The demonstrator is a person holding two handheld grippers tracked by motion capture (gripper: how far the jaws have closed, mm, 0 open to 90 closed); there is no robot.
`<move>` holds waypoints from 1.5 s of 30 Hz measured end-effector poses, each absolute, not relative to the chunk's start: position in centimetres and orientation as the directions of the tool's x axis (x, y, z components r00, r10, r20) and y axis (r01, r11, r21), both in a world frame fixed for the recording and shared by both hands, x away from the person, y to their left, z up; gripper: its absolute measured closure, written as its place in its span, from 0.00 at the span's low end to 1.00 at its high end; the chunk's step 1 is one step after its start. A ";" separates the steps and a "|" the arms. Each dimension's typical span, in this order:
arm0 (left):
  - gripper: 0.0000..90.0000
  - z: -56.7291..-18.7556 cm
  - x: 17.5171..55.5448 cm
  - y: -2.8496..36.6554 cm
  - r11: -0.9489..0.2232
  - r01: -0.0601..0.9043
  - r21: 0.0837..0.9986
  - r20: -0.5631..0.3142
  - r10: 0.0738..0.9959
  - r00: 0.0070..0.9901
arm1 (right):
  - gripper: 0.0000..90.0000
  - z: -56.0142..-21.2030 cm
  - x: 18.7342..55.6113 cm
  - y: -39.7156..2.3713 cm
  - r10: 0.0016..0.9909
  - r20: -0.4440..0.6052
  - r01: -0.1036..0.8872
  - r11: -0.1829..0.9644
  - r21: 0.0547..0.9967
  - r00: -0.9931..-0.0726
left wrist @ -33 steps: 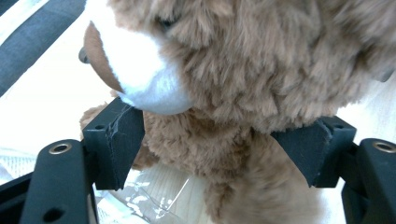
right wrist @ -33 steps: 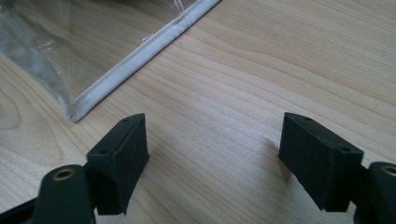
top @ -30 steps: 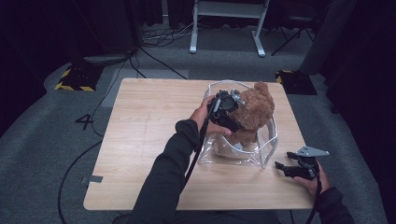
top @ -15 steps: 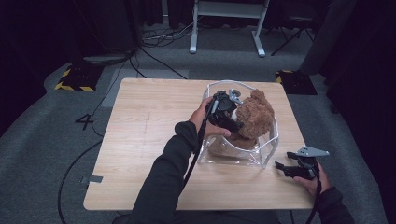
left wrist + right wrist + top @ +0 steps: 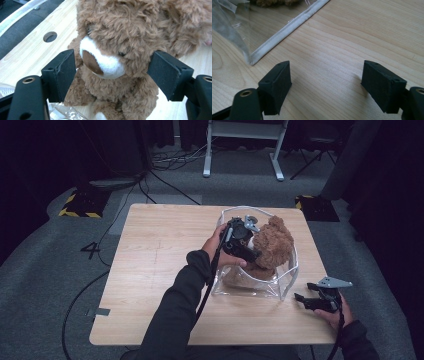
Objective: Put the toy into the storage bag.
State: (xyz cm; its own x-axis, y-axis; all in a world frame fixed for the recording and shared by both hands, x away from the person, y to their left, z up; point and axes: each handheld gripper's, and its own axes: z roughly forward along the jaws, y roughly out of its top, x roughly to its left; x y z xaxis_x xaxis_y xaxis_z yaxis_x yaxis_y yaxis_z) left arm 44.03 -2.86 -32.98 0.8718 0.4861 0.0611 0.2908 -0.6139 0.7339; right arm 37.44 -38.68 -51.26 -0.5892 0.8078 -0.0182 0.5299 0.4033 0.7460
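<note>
Teddy bear (image 5: 125, 50) sits in a clear bag (image 5: 282, 287); the left gripper (image 5: 245, 247), arm outstretched, has its jaws spread around the head. Right gripper (image 5: 306, 301) rests low on the table (image 5: 150, 270), jaws apart and empty.

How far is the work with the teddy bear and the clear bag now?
Done: the teddy bear sits inside the clear bag. In hand: the left gripper is open around the bear's head, one pad near its fur. Left: probably withdrawing; the right gripper waits open over the table.

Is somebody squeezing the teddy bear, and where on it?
It cannot be told for sure. The left gripper has its jaws around the teddy bear's head, one pad against the fur. The right gripper holds nothing.
</note>
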 end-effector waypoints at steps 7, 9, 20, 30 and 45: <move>0.25 -32.6 43.6 -2.6 -0.613 0.269 0.743 0.087 0.487 0.869 | 0.26 -51.3 37.4 -38.7 0.808 -0.017 0.531 0.403 0.746 -0.589; 0.25 -32.5 43.5 -2.5 -0.614 0.264 0.743 0.094 0.488 0.868 | 0.26 -51.3 37.4 -38.7 0.808 -0.018 0.530 0.403 0.746 -0.589; 0.23 -31.9 42.9 -1.8 -0.604 0.223 0.765 0.132 0.486 0.864 | 0.26 -51.3 37.5 -38.7 0.809 -0.017 0.531 0.402 0.746 -0.588; 0.23 -31.4 42.3 -0.7 -0.612 0.206 0.764 0.175 0.503 0.846 | 0.23 -51.3 37.5 -38.7 0.815 -0.015 0.538 0.396 0.744 -0.579; 0.19 -31.2 41.3 1.7 -0.579 0.192 0.793 0.202 0.546 0.813 | 0.23 -51.3 37.5 -38.7 0.817 -0.016 0.540 0.395 0.744 -0.576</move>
State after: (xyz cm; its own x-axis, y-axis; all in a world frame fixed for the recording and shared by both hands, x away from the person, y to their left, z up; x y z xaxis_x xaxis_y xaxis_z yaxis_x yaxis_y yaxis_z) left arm 41.33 1.74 -31.18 0.8129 0.5462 0.2021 0.1918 -0.5787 0.7927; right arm 37.49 -38.65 -51.28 -0.5763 0.8171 -0.0159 0.5396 0.3950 0.7435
